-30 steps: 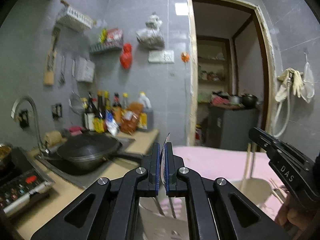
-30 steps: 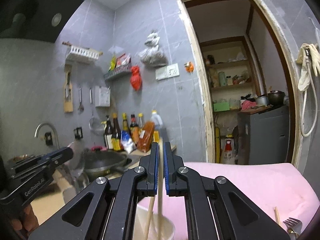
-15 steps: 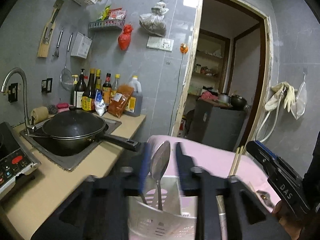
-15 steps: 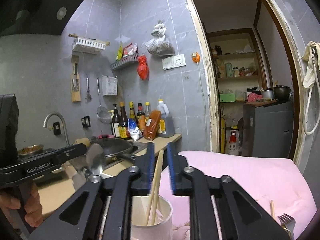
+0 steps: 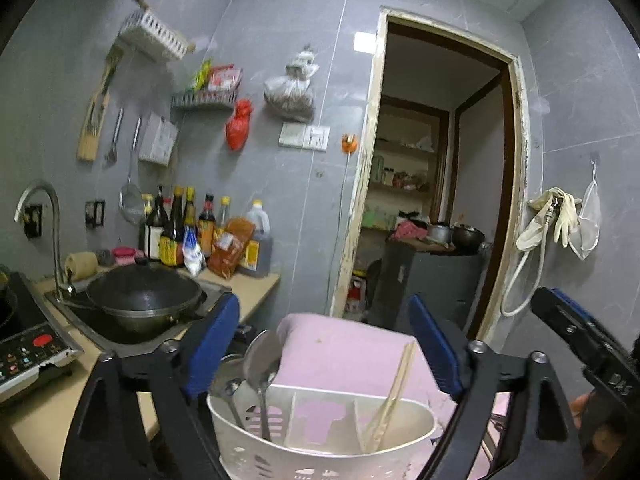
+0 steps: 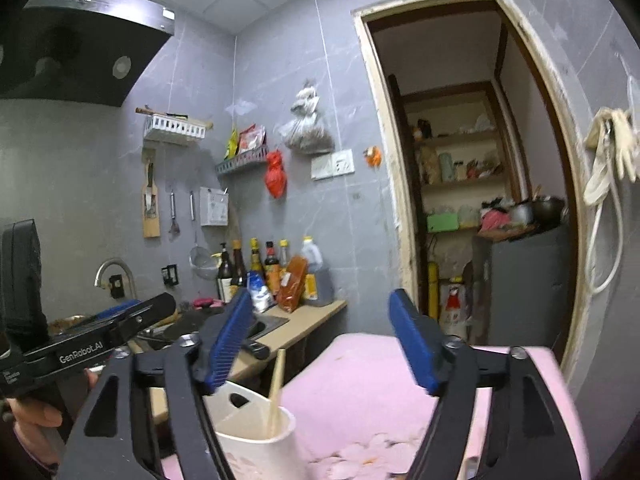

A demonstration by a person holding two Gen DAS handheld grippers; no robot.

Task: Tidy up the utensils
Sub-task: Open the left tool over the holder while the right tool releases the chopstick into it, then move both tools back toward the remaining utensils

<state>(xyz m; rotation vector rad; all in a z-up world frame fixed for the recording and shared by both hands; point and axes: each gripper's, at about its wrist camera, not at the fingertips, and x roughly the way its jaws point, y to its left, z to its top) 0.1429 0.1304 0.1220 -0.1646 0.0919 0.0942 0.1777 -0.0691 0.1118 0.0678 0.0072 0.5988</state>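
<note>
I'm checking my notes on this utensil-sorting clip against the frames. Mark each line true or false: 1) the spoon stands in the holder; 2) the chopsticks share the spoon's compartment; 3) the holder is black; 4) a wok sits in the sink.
1) The spoon stands in the holder: true.
2) False: the chopsticks lean in the opposite end compartment.
3) False: the holder is white.
4) The wok sits in the sink: true.

Home kitchen: wok [image 5: 144,300], sink tap [image 5: 42,216], sauce bottles [image 5: 188,228]
</note>
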